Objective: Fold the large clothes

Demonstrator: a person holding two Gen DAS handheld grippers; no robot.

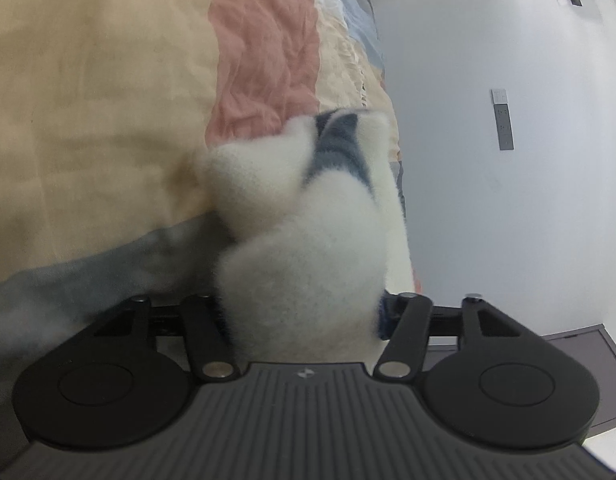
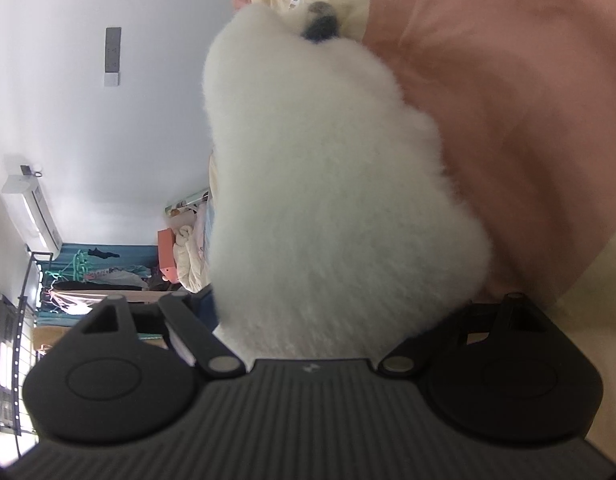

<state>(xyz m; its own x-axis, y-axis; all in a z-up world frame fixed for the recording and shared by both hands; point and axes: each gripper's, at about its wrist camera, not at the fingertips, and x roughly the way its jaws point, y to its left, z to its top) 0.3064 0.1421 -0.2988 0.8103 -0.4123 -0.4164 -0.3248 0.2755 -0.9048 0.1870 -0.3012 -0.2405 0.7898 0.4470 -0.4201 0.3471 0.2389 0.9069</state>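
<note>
Left wrist view shows one fluffy white garment [image 1: 308, 248] with grey-blue stripes bunched up between the two black arms of the left gripper [image 1: 303, 312]; the fabric fills the gap and hides the fingertips, so whether the pads press on it cannot be told, though the jaws stand at a middling width. The garment lies over one bedspread [image 1: 87, 100] patterned in beige, pink and grey bands, close to the bed's edge by a white wall [image 1: 508, 200] bearing one grey switch strip [image 1: 504, 120]. Right wrist view shows the same white garment [image 2: 328, 200] heaped between the two arms of the right gripper [image 2: 340, 320], whose jaws stand fairly wide; its fingertips are also buried in the pile, so a grip cannot be confirmed. One dark stripe patch shows at the garment's far end. One air conditioner [image 2: 31, 216] hangs on the wall beyond.
</note>
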